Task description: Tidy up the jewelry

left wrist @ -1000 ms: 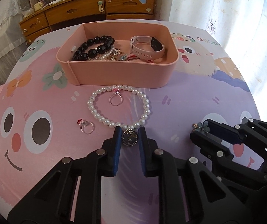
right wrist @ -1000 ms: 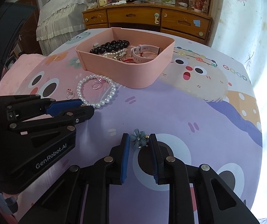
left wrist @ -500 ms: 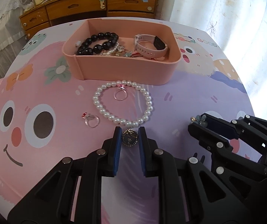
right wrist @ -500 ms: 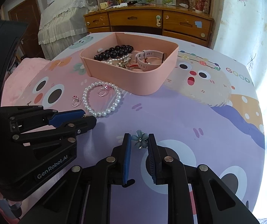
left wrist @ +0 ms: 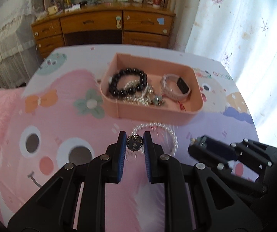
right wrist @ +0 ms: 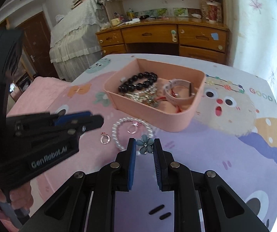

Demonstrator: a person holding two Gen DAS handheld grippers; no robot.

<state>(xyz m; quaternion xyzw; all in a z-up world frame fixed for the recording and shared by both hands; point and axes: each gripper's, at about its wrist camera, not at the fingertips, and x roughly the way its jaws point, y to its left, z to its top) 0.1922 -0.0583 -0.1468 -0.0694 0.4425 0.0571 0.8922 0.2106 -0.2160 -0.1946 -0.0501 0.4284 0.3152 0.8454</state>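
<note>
While the left gripper (left wrist: 134,144) pinches a round silver charm (left wrist: 134,145) short of the pink tray (left wrist: 157,114), its thin edge could slip. Right view: right gripper (right wrist: 144,145) clamps a blue flower (right wrist: 145,145) above the pearl bracelet (right wrist: 119,133); petals may twist free.

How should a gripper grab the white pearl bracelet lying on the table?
Pinch one short stretch of the pearl bracelet, coming straight down from above. It lies flat as an open loop, far too wide to span, so one finger goes inside the loop and one outside. Its left side looks easiest: the pink box crowds the far side, and a ring lies inside near that edge.
</note>
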